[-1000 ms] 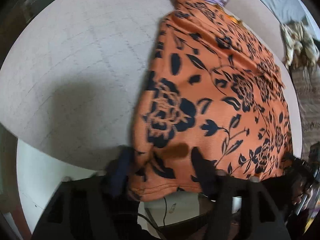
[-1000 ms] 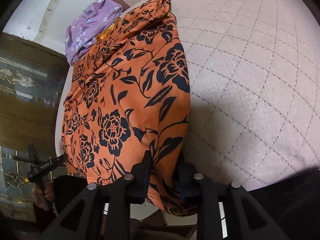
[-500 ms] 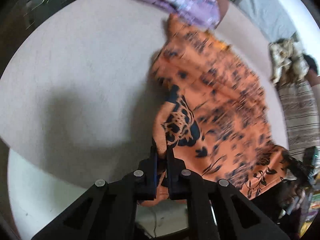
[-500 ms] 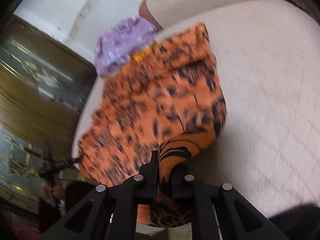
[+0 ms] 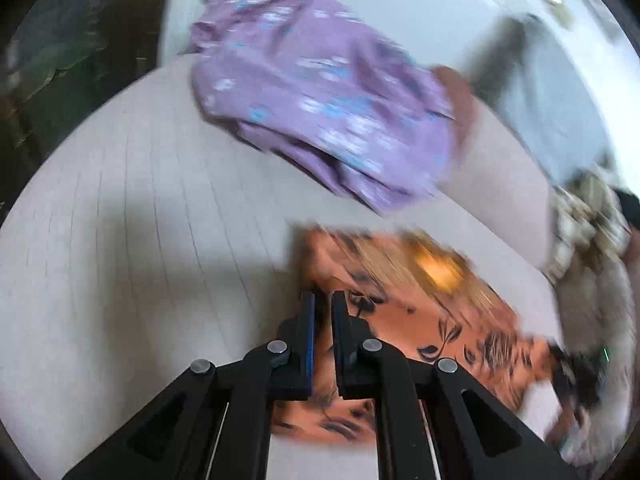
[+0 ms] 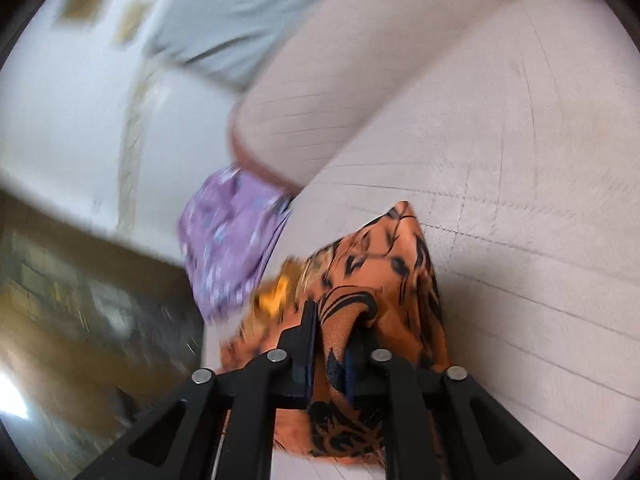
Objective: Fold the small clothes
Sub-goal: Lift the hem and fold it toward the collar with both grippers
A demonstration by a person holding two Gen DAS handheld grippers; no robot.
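Both frames are motion-blurred. In the left wrist view the left tongs (image 5: 323,312) sit at lower centre, pressed nearly together on the orange floral garment (image 5: 432,312), which spreads to the lower right over the quilted surface (image 5: 120,260). In the right wrist view the right tongs (image 6: 334,316) pinch a raised fold of it. A purple floral cloth (image 5: 320,120) lies above, apart.

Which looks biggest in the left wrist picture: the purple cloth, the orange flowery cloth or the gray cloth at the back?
1. Purple cloth and orange flowery cloth: too alike to rank; the orange is blurred, nearer and partly hidden by the left gripper.
2. Gray cloth: smallest-looking, but farthest back.
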